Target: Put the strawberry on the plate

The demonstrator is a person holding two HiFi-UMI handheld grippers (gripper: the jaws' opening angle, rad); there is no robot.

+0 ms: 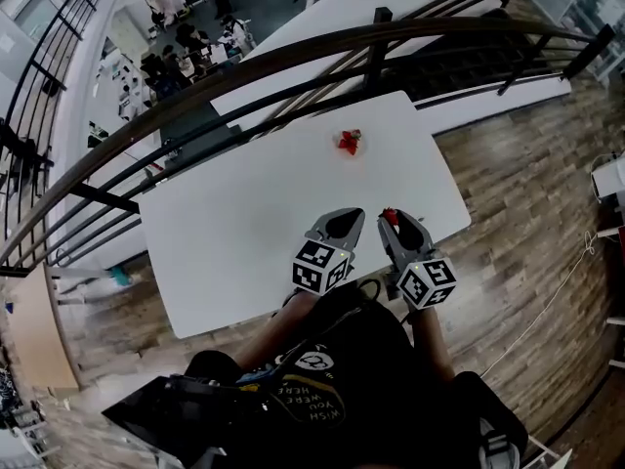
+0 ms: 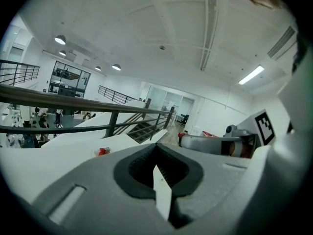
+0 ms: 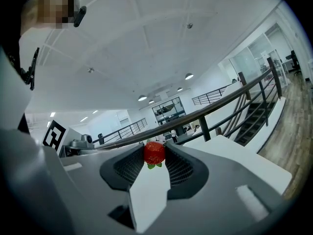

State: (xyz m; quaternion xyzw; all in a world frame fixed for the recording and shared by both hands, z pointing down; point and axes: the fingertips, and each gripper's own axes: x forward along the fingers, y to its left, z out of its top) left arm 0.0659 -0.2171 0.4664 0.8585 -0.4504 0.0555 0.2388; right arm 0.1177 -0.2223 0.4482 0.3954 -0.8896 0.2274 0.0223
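My right gripper (image 3: 155, 156) pinches the strawberry (image 3: 154, 152) between its jaw tips, over the near edge of the white table (image 1: 244, 223). Just beside it, my left gripper (image 2: 157, 150) is closed on nothing. A small red thing (image 1: 349, 143) lies farther across the table.

I've got one table (image 1: 244, 233), two grippers over its near edge, left gripper (image 1: 350, 215) and right gripper (image 1: 393, 219), one strawberry (image 3: 154, 152), one red lump (image 1: 349, 142) near its far edge.
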